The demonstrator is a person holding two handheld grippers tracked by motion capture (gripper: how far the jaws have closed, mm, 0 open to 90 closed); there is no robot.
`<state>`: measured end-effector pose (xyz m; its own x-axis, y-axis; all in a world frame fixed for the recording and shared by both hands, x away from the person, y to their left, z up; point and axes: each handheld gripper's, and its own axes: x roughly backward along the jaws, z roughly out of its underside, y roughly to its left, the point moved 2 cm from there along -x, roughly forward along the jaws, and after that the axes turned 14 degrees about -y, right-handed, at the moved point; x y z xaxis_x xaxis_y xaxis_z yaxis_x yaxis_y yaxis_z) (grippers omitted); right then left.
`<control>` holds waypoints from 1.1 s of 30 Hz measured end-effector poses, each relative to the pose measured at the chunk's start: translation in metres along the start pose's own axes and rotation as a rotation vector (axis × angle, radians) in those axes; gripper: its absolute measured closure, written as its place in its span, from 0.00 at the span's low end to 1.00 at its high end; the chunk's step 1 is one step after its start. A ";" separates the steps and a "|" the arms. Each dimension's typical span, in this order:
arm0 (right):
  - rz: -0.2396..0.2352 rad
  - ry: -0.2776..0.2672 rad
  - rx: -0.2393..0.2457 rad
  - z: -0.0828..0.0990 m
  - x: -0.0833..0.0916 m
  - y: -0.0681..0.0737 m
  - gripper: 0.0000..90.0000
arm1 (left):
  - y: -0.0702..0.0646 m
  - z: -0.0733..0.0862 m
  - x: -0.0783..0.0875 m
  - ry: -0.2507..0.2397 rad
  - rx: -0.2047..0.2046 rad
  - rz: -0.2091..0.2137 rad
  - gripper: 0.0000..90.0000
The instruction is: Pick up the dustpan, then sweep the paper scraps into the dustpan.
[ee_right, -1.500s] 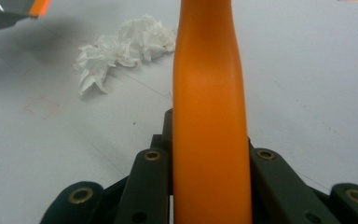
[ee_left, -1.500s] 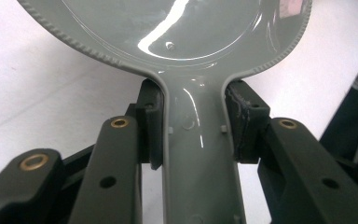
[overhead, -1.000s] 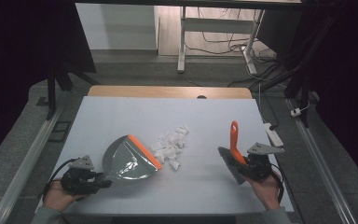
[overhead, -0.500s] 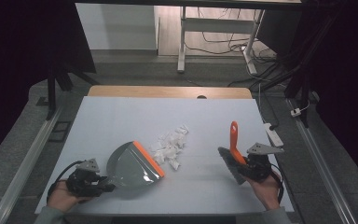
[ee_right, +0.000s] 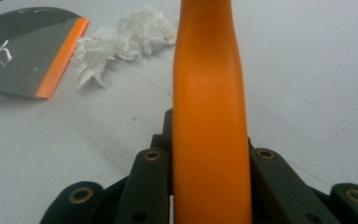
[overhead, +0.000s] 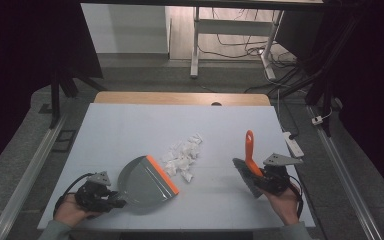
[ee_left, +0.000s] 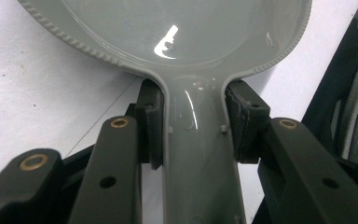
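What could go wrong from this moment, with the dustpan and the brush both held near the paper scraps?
1. The white crumpled paper scraps lie loosely piled beside the orange lip of the grey plastic dustpan; a fast sweep may scatter them past it.
2. The left gripper clamps only the dustpan's narrow handle, so the pan might tilt or lift.
3. The right gripper holds the orange-handled brush on a smooth handle; it could twist.

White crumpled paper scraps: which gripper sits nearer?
Left. The left gripper sits below-left of the white crumpled paper scraps; the right gripper sits farther off to their right.
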<state>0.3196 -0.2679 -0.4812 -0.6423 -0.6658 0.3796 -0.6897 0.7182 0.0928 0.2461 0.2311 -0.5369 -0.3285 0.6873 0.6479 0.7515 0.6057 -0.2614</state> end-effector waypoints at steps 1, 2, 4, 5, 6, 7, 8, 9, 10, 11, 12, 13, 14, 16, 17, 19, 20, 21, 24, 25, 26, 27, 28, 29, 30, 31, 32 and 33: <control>-0.002 -0.003 -0.006 -0.001 0.000 0.000 0.85 | 0.000 0.000 -0.001 0.000 0.002 0.002 0.68; 0.002 -0.005 -0.011 -0.001 -0.001 0.001 0.85 | 0.000 0.000 -0.001 -0.001 0.003 0.003 0.68; 0.005 -0.007 -0.010 -0.003 -0.002 0.003 0.85 | 0.000 0.000 -0.001 -0.002 0.003 0.005 0.68; 0.002 -0.009 -0.011 -0.004 -0.003 0.004 0.85 | 0.000 0.000 -0.001 -0.002 0.003 0.004 0.68; -0.001 -0.009 -0.015 -0.004 -0.004 0.005 0.85 | 0.000 0.000 -0.002 0.000 0.005 0.006 0.68; -0.003 -0.008 -0.013 -0.005 -0.006 0.006 0.85 | 0.000 0.000 -0.002 -0.001 0.005 0.006 0.68; -0.003 -0.008 -0.008 -0.005 -0.007 0.006 0.85 | 0.000 0.000 -0.002 -0.002 0.005 0.005 0.68; -0.003 -0.011 -0.009 -0.007 -0.008 0.007 0.85 | 0.000 0.000 -0.002 -0.004 0.006 0.003 0.68; -0.003 -0.017 -0.011 -0.008 -0.009 0.008 0.85 | 0.001 0.000 -0.002 -0.004 0.007 0.004 0.68; -0.002 -0.018 -0.009 -0.010 -0.011 0.009 0.85 | 0.001 0.000 -0.002 -0.004 0.007 0.003 0.68; 0.002 -0.016 -0.004 -0.013 -0.014 0.010 0.85 | 0.001 -0.001 -0.003 -0.005 0.008 0.006 0.68; 0.003 -0.017 0.001 -0.016 -0.017 0.011 0.85 | 0.001 -0.001 -0.004 -0.003 0.008 0.006 0.68; 0.001 -0.018 0.000 -0.019 -0.021 0.012 0.85 | 0.001 -0.002 -0.004 -0.004 0.007 0.007 0.68; 0.001 -0.012 0.004 -0.024 -0.031 0.014 0.85 | 0.001 -0.003 -0.005 -0.005 -0.001 0.006 0.68; 0.003 -0.005 0.010 -0.026 -0.037 0.014 0.85 | 0.001 -0.003 -0.005 -0.004 -0.002 0.008 0.68; 0.005 0.011 0.019 -0.030 -0.049 0.014 0.85 | 0.001 -0.002 -0.005 -0.004 -0.002 0.008 0.68; 0.007 0.014 0.016 -0.033 -0.054 0.013 0.85 | 0.001 -0.002 -0.005 -0.003 0.000 0.011 0.68; 0.004 0.014 0.003 -0.035 -0.060 0.012 0.85 | 0.002 -0.002 -0.005 -0.004 0.001 0.013 0.68; 0.008 0.021 -0.021 -0.041 -0.074 0.007 0.85 | 0.002 -0.001 -0.005 -0.005 0.005 0.017 0.68; 0.012 0.025 -0.030 -0.043 -0.078 0.005 0.85 | 0.002 -0.001 -0.005 -0.004 0.004 0.017 0.68; 0.011 0.029 -0.036 -0.044 -0.082 0.003 0.85 | 0.002 -0.001 -0.005 -0.004 0.005 0.017 0.68; 0.015 0.033 -0.043 -0.046 -0.086 0.002 0.85 | 0.002 -0.001 -0.005 -0.004 0.005 0.017 0.68; 0.020 0.035 -0.044 -0.047 -0.090 0.000 0.85 | 0.002 -0.001 -0.005 -0.003 0.007 0.018 0.68; 0.024 0.036 -0.052 -0.049 -0.093 -0.001 0.85 | 0.002 -0.001 -0.005 -0.003 0.006 0.018 0.68; 0.026 0.039 -0.055 -0.051 -0.096 -0.003 0.85 | 0.002 -0.001 -0.005 -0.003 0.007 0.020 0.68; 0.030 0.041 -0.052 -0.052 -0.099 -0.004 0.85 | 0.002 -0.001 -0.005 -0.002 0.007 0.021 0.68; 0.033 0.044 -0.049 -0.054 -0.102 -0.005 0.85 | 0.003 -0.001 -0.004 -0.001 0.008 0.022 0.68; 0.033 0.042 -0.046 -0.056 -0.106 -0.006 0.85 | 0.003 -0.001 -0.004 -0.001 0.010 0.024 0.68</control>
<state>0.4100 -0.1903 -0.4704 -0.6493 -0.6333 0.4213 -0.6515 0.7488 0.1215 0.2503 0.2295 -0.5394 -0.3115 0.7020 0.6405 0.7536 0.5931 -0.2835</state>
